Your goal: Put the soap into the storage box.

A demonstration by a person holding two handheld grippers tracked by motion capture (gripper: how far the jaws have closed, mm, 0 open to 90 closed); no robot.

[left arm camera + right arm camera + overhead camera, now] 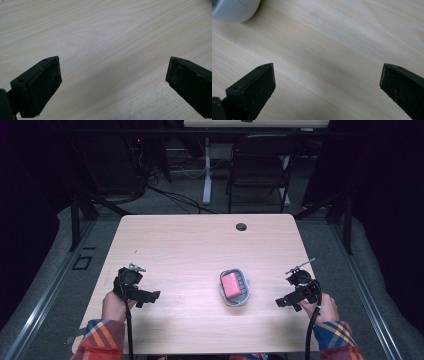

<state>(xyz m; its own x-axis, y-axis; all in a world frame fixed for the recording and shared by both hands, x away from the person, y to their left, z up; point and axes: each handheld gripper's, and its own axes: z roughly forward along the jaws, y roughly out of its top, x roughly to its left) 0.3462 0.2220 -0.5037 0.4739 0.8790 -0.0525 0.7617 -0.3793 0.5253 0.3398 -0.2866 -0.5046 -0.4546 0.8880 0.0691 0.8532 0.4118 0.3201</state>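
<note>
A person in plaid sleeves works two hand-held grippers at a pale wooden table [190, 240], with a small clear plastic container [235, 287] sitting between them, slightly right of centre and toward the near edge. Inside it lies a pink block, apparently a sponge [231, 285]. The left gripper [148, 296] rests low near the table's front-left part, its jaws spread wide over bare wood grain with nothing between them, as the left gripper view confirms [113, 75]. The right gripper [282, 302] sits near the front-right edge, pointing inward toward the container but well apart from it; its jaws also stand fully apart and empty [327, 80], and the container's rounded grey corner [233, 10] shows at the top left of the right gripper view. A broad stretch of open tabletop runs behind the container to the far edge, where a round cable hole [241, 226] sits. A dark folding chair [260, 167] stands beyond the table.
</note>
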